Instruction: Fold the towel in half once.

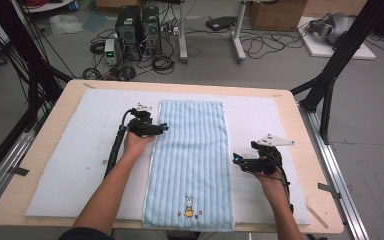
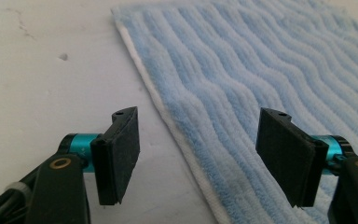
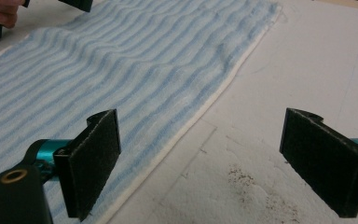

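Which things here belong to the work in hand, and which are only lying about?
Belong to the work:
- blue towel, flat on the white mat
- left gripper, jaws open over the towel's edge
- right gripper, jaws open beside the other edge

Only lying about:
- computer towers on the floor
- cardboard box
- loose cables

The towel point(image 1: 190, 160) is pale blue with lengthwise ribbed stripes in lighter and deeper blue, edged in white, and near its closest end sits a small white rabbit motif with orange and blue bits below. Under the towel, the mat point(image 1: 80, 165) is white with brown specks. The table point(image 1: 45, 145) is light wood.
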Motion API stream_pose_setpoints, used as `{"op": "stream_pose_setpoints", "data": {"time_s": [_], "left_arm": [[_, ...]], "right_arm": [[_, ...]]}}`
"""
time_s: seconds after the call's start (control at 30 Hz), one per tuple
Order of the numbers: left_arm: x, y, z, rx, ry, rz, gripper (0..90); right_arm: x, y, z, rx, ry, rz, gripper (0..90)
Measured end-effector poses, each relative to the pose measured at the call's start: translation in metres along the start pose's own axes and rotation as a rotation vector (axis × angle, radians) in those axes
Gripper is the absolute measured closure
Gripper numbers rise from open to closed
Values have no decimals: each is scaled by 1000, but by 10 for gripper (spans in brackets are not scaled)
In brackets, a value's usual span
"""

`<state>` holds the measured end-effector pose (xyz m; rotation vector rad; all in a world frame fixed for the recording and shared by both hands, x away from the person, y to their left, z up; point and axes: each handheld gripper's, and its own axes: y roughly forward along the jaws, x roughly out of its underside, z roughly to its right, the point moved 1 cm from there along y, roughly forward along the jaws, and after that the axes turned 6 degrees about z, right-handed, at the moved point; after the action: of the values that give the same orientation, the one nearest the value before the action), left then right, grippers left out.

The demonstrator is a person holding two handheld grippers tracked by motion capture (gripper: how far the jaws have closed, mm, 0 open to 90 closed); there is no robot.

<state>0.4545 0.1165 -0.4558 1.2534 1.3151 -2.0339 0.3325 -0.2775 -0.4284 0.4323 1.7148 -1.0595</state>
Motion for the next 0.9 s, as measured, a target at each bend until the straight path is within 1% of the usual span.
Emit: {"op": "stream_pose_setpoints", "data": {"time_s": [0.03, 0.1, 0.13, 0.17, 0.2, 0.23, 0.27, 0.3, 0.33, 0.37, 0.4, 0.43, 0.47, 0.53, 0.6, 0.63, 0.67, 0.73, 0.8, 0.83, 0.9], "left_arm": [[1, 1, 1, -2, 12, -11, 340], [1, 1, 2, -21, 32, -14, 380], [1, 1, 3, -30, 49, -16, 409], [1, 1, 4, -46, 86, -24, 449], [1, 0, 4, -48, 110, -25, 514], [1, 0, 5, -38, 116, -27, 550], [1, -1, 6, -24, 124, -28, 607], [1, -1, 7, -6, 135, -29, 675], [1, 0, 9, 4, 148, -28, 751], [2, 0, 12, 12, 158, -24, 809], [2, 1, 13, 7, 168, -22, 850], [2, 1, 13, 6, 165, -20, 857], [2, 2, 12, 8, 151, -18, 860], [1, 1, 8, 12, 110, -12, 864], [1, 1, 5, 15, 71, -4, 864], [1, 0, 4, 17, 69, -5, 864], [1, 0, 3, 14, 57, 2, 864], [1, 0, 1, 19, 49, 3, 864], [1, 1, 0, 29, 34, 9, 864], [1, 0, -1, 34, 29, 7, 864], [1, 0, -1, 41, 19, 12, 864]], "right_arm": [[0, 0, 0, -2, 4, -4, 115], [1, 1, 1, -2, 8, -12, 115], [1, 1, 1, -4, 7, -16, 115], [1, 2, 1, -4, 11, -20, 115], [1, 2, 1, -6, 11, -23, 115], [1, 3, 1, -5, 13, -25, 115], [2, 3, 1, -5, 9, -26, 115], [2, 4, 0, -7, 9, -29, 120], [2, 5, 0, -9, 12, -31, 133], [2, 6, 0, -8, 6, -32, 134], [2, 8, 0, -2, 12, -36, 134], [1, 10, 0, -1, 11, -33, 135], [1, 12, 0, 5, 15, -34, 137], [0, 18, 2, 18, 13, -39, 138], [-2, 25, 6, 25, 30, -46, 128], [-4, 29, 8, 39, 34, -54, 117], [-6, 33, 10, 43, 38, -60, 116], [-12, 46, 16, 61, 66, -51, 115], [-18, 58, 20, 54, 69, -64, 117], [-21, 64, 21, 50, 72, -76, 136], [-26, 77, 23, 25, 71, -96, 272]]}}
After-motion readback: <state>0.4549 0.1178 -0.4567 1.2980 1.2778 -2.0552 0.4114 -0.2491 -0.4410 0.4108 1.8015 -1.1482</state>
